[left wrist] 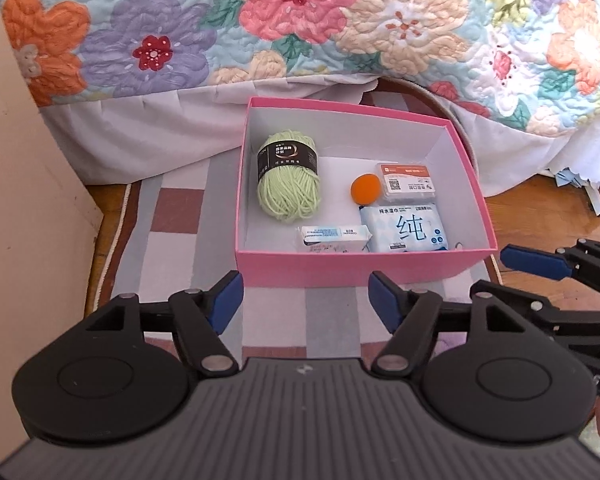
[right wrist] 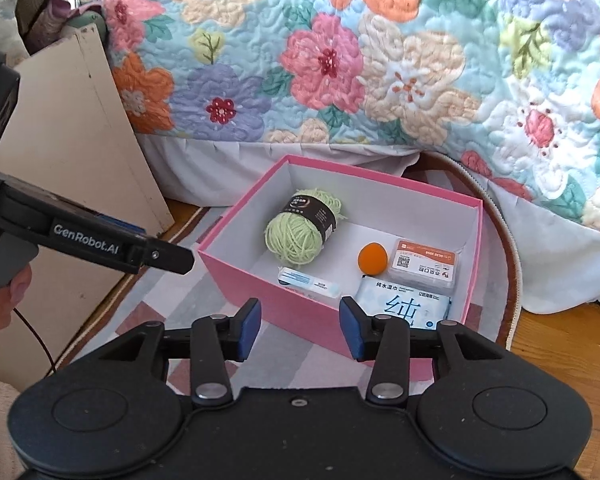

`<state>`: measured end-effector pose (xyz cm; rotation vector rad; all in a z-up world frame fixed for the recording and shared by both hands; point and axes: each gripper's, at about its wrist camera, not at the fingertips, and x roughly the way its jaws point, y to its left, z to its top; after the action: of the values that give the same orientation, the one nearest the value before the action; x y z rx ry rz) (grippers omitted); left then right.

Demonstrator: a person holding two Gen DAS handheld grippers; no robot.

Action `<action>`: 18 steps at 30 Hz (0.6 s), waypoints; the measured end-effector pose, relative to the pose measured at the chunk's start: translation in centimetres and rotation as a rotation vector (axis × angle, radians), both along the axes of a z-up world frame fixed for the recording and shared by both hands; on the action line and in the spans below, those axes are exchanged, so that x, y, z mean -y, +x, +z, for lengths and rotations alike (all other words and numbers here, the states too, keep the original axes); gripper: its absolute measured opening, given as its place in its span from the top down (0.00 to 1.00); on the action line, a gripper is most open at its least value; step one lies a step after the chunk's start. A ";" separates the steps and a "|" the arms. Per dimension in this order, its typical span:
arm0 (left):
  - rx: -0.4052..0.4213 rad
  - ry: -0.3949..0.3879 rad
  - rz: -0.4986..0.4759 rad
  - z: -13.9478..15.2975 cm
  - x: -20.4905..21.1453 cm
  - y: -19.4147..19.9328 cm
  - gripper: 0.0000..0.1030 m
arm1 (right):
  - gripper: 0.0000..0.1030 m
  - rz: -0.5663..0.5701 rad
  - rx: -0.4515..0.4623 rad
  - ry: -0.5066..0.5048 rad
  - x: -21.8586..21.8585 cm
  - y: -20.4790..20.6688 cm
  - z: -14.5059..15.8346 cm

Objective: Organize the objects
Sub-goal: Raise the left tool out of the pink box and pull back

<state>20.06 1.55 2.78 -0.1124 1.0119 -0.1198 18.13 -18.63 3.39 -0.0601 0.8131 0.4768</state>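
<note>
both claws [left wrist: 306, 306] [right wrist: 300, 328] open, empty | pink box [left wrist: 360, 266] just ahead, untouched

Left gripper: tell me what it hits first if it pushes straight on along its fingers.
Probably the near wall of the pink cardboard box, which fills the gap ahead of the open, empty left gripper. Depth is unclear; a steeper line would meet the checked rug first.

Floral quilt [left wrist: 300, 20] hangs over the white bed skirt [left wrist: 160, 120]; checked rug [left wrist: 172, 232] on wood floor [left wrist: 548, 216] below it, beige panel [left wrist: 24, 200] beside the quilt.
</note>
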 end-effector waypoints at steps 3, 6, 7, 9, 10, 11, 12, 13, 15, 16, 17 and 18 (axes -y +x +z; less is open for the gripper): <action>0.011 0.011 -0.010 0.9 -0.1 -1.1 0.31 | 0.48 -0.002 0.020 0.003 0.1 -0.8 0.9; 0.018 0.013 -0.017 1.7 -0.2 -2.1 0.30 | 0.46 0.001 0.032 0.007 0.0 -1.6 1.7; 0.020 0.010 -0.018 1.9 -0.2 -2.3 0.30 | 0.44 0.002 0.037 0.005 0.0 -1.8 2.0; 0.026 0.009 -0.017 2.4 -0.3 -2.8 0.29 | 0.43 0.004 0.042 -0.003 -0.1 -2.2 2.4; 0.037 0.011 -0.015 2.7 -0.3 -3.0 0.29 | 0.43 0.001 0.042 -0.007 -0.1 -2.4 2.6; 0.048 0.013 -0.016 3.0 -0.3 -3.2 0.29 | 0.43 0.000 0.042 -0.011 0.0 -2.5 2.7; 0.054 0.013 -0.018 3.2 -0.3 -3.3 0.29 | 0.43 0.000 0.042 -0.016 0.0 -2.7 2.9; 0.058 0.012 -0.018 3.4 -0.2 -3.4 0.29 | 0.43 -0.002 0.045 -0.022 0.0 -2.8 3.1; 0.061 0.013 -0.020 3.7 -0.2 -3.7 0.29 | 0.42 -0.003 0.051 -0.033 0.1 -3.2 3.5; 0.064 0.017 -0.025 3.8 -0.1 -3.9 0.29 | 0.42 0.000 0.052 -0.038 0.1 -3.4 3.6; 0.066 0.021 -0.030 3.9 0.0 -4.1 0.29 | 0.41 0.000 0.056 -0.042 0.1 -3.6 3.8; 0.068 0.026 -0.035 4.0 0.1 -4.4 0.29 | 0.41 0.002 0.060 -0.044 0.2 -3.9 3.9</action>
<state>15.69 1.46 6.80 -0.0665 0.9477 -0.1415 14.24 -18.79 7.30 -0.1153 0.7650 0.4565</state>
